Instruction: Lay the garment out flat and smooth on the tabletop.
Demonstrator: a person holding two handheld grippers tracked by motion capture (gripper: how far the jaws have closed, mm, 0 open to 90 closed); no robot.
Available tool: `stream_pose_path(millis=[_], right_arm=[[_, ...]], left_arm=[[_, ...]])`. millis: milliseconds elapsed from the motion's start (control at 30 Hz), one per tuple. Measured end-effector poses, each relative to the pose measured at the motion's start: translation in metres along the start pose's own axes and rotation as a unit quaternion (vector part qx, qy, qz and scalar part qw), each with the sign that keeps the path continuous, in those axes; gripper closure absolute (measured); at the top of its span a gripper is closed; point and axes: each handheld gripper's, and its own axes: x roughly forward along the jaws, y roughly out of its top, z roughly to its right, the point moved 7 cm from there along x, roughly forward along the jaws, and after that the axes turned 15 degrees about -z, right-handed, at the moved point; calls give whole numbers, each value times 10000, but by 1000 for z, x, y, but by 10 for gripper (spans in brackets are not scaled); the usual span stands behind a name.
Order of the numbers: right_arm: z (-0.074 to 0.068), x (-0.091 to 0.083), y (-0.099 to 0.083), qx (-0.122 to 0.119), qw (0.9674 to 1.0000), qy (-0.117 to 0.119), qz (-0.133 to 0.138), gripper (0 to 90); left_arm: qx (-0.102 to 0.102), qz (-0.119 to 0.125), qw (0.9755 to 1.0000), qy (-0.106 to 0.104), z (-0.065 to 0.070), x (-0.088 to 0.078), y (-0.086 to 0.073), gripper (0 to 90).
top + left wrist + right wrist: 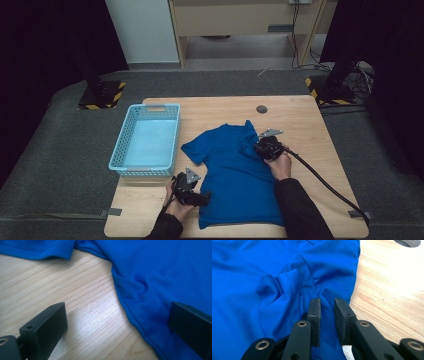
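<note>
The wooden table (300, 125) carries everything here, its far edge marked by a small dark round hole (261, 109). On it a blue T-shirt (235, 175) lies spread flat near the middle, collar end toward the far side and hem toward the person, one short sleeve reaching out toward the left. A light blue plastic basket (146, 140) stands just beside that sleeve, at the table's left edge, apart from the cloth.

The left gripper (200, 199) rests low at the shirt's near left edge. Its jaws stand wide apart: in the left gripper view one sits on bare wood and the other over the blue cloth, with the shirt's side edge (125, 307) running between them, and neither pad presses on it.

The right gripper (262, 146) sits at the shirt's far right part, near the sleeve there. In the right gripper view its jaws are drawn close together with a narrow gap, and a ridge of cloth (325, 315) rises between them; whether the pads actually pinch it is hard to make out. Just left of the jaws the cloth is bunched into a small fold with a stitched hem (287, 287).

The person's dark sleeves are cut off at the bottom of the high view, and the right gripper's black cable (325, 182) trails off across the table's near right corner.
</note>
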Motion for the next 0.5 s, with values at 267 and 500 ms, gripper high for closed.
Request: stream_pose_path(millis=[267,500], right_arm=[[14,-13,6,511,9981,9,354,650],[7,-23,12,540,9959,349,642,645]], left_arm=[[1,-1,10000,1,0,0,0,11],[3,-7,10000,5,0,0,0,11]])
